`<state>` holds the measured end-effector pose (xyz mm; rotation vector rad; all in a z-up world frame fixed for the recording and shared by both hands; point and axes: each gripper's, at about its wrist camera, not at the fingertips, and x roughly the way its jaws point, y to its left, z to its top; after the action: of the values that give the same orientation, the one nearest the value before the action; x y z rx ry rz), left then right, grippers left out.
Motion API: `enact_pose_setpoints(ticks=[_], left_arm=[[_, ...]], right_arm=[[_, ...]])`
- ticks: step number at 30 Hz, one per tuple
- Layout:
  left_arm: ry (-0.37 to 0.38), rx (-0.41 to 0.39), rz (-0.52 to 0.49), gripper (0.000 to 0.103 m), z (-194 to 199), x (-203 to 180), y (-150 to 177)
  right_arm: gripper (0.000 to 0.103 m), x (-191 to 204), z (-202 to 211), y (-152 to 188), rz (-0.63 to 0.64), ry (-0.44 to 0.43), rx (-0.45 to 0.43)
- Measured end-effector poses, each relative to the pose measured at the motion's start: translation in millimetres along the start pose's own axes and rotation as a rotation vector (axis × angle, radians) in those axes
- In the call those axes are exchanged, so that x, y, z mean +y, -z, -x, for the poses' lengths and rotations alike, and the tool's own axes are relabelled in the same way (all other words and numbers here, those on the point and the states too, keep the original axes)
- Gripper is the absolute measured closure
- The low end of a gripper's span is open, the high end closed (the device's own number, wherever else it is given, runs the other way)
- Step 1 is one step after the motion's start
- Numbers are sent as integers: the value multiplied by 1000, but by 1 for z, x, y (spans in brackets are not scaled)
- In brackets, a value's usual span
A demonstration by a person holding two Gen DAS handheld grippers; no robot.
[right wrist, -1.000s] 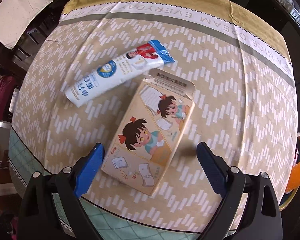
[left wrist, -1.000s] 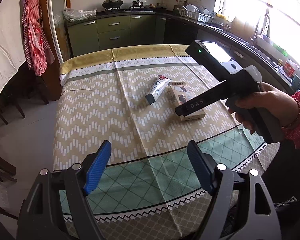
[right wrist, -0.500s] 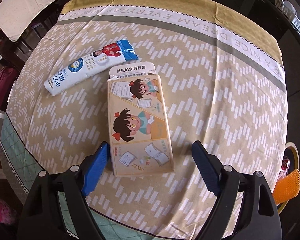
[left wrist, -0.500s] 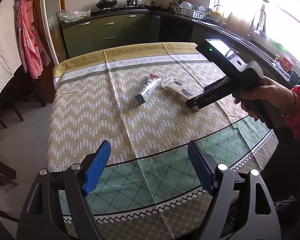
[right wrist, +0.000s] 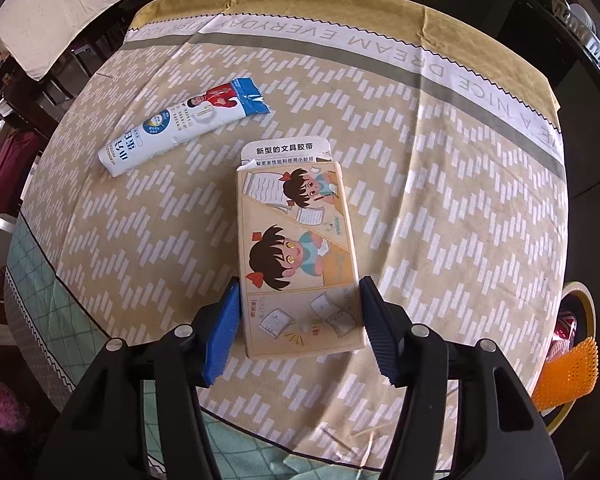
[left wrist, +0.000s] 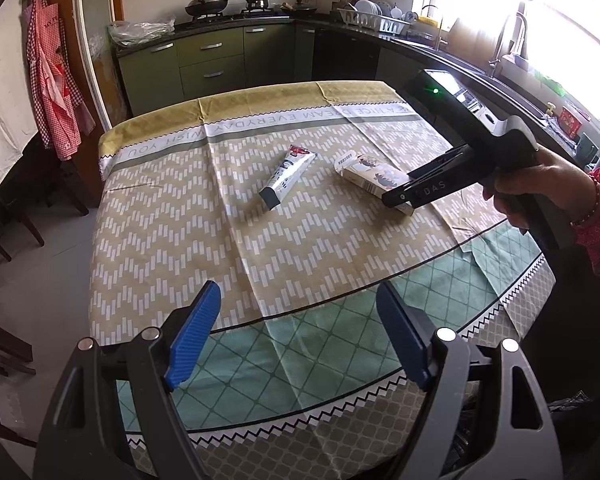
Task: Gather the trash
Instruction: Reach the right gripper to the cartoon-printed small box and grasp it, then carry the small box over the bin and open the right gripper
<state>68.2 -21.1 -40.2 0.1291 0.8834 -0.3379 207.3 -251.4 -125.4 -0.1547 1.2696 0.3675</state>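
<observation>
Two trash items: cartoon-printed box and toothpaste tube, near each other on the tablecloth, well inside its edges.
Right gripper: jaws just closing around the box's near end; contact possibly made, hard to tell.
Left gripper: apart, empty, over the near edge.

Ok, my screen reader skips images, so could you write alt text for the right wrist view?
The right gripper has been closing its blue fingers around a cartoon-printed box lying flat on a patterned tablecloth. A white and blue wrapper lies beyond, to the left.
</observation>
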Motion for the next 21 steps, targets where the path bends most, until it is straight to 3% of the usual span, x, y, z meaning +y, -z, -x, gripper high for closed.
enact_pose_setpoints(ticks=[11, 21], left_arm=[[3, 3, -24, 27, -1, -14, -5], [22, 9, -74, 27, -7, -40, -15]], right_arm=[[45, -70, 67, 42, -121, -22, -111], [45, -210, 119, 107, -378, 185, -219]])
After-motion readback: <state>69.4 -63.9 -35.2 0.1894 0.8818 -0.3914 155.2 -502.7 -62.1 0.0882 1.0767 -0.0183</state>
